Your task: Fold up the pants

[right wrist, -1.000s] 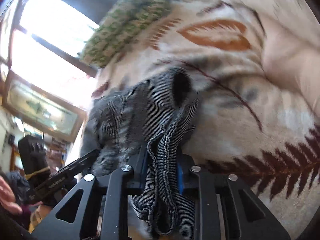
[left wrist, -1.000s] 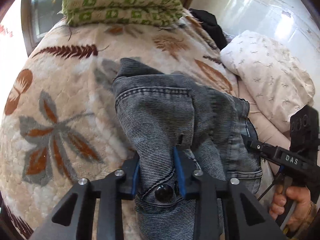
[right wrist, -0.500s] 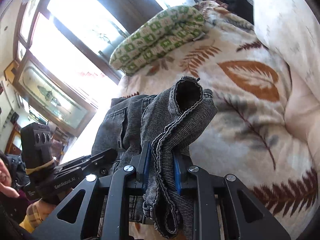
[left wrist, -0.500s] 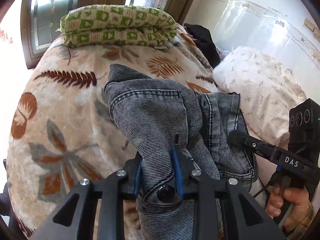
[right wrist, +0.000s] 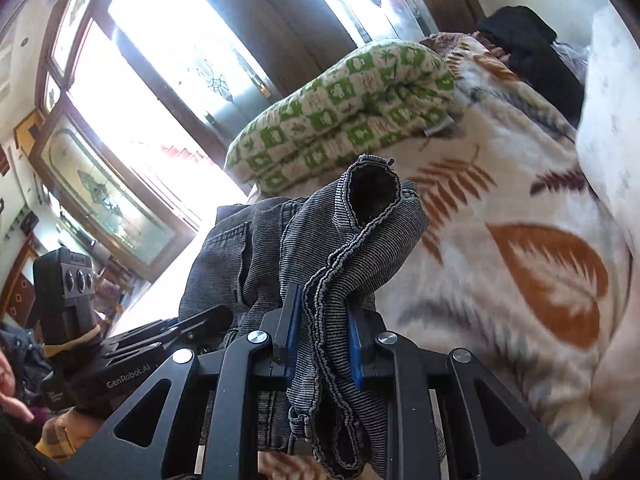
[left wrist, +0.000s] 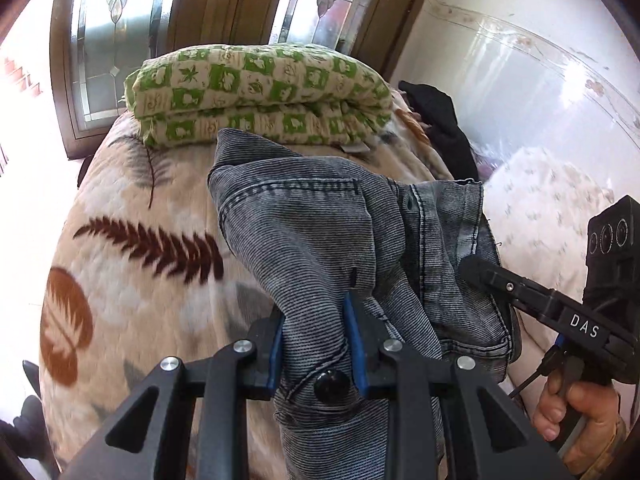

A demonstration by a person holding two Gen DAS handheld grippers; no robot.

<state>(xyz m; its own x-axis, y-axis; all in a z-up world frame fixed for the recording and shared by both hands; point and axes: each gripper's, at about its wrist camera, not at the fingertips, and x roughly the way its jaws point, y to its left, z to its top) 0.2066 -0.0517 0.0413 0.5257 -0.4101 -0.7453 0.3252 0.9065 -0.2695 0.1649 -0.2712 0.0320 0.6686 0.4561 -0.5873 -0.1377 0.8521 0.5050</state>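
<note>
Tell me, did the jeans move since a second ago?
Yes. In the left wrist view the jeans now reach up to the green checked quilt, lifted by both grippers.

Home bedroom — bed under a leaf-print blanket (left wrist: 132,264), folded green-checked quilt (left wrist: 256,92), floral pillow (left wrist: 552,196), stained-glass windows (left wrist: 116,32) in dark wood frames behind.

Pants (left wrist: 320,240): lower length cut off by bottom edge in both wrist views; bunched folds hide how legs lie. Right gripper's (right wrist: 324,340) tips buried in denim in left view; grip point hidden there. Blanket (right wrist: 520,280) motion-blurred at right. Black garment (left wrist: 444,128) partly behind green quilt (left wrist: 256,92); type unclear. Pillow (left wrist: 552,200) blurred, washed out.
</note>
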